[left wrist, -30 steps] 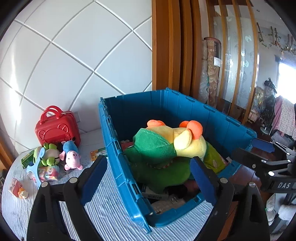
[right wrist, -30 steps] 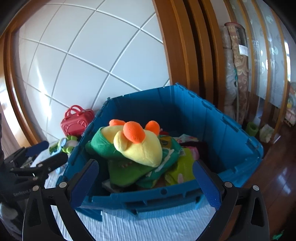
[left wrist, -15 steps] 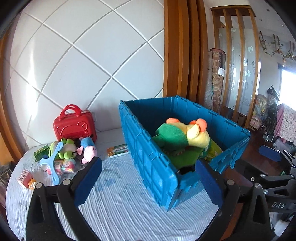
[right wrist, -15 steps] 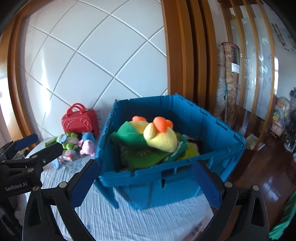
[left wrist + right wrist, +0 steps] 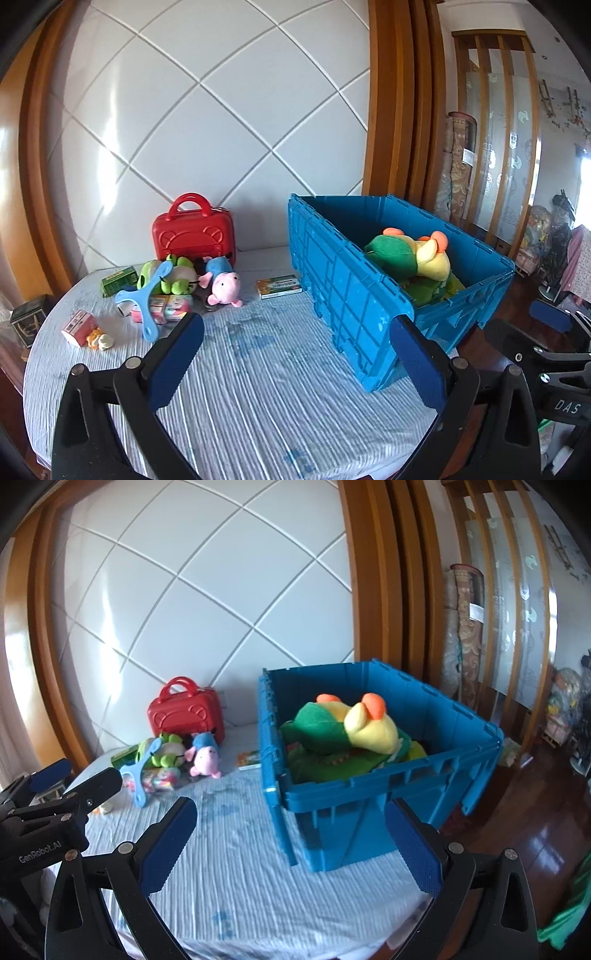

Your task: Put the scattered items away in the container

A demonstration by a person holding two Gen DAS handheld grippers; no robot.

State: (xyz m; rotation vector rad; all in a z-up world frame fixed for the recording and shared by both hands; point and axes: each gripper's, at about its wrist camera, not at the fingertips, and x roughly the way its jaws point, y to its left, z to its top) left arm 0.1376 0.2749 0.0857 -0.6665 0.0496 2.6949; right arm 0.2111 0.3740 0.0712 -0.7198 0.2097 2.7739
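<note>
A blue crate (image 5: 343, 288) (image 5: 388, 786) stands on the right of a round table and holds a green and yellow plush (image 5: 410, 258) (image 5: 347, 731). Scattered at the back left lie a red toy case (image 5: 194, 230) (image 5: 184, 712), a pink and blue plush pig (image 5: 223, 282) (image 5: 205, 757), a green plush (image 5: 166, 275), a blue slingshot-shaped toy (image 5: 142, 299), small boxes (image 5: 279, 286) and small toys (image 5: 79, 323). My left gripper (image 5: 295, 362) is open and empty above the table front. My right gripper (image 5: 291, 842) is open and empty before the crate.
The table (image 5: 258, 387) has a striped light-blue cloth. A white tiled wall and wooden frame stand behind. A dark box (image 5: 29, 317) sits at the far left edge. Dark wooden floor (image 5: 535, 830) lies to the right.
Both grippers have pulled back and away from the crate, which now looks smaller and farther. The plush stays in the crate. More of the table and scattered toys shows.
</note>
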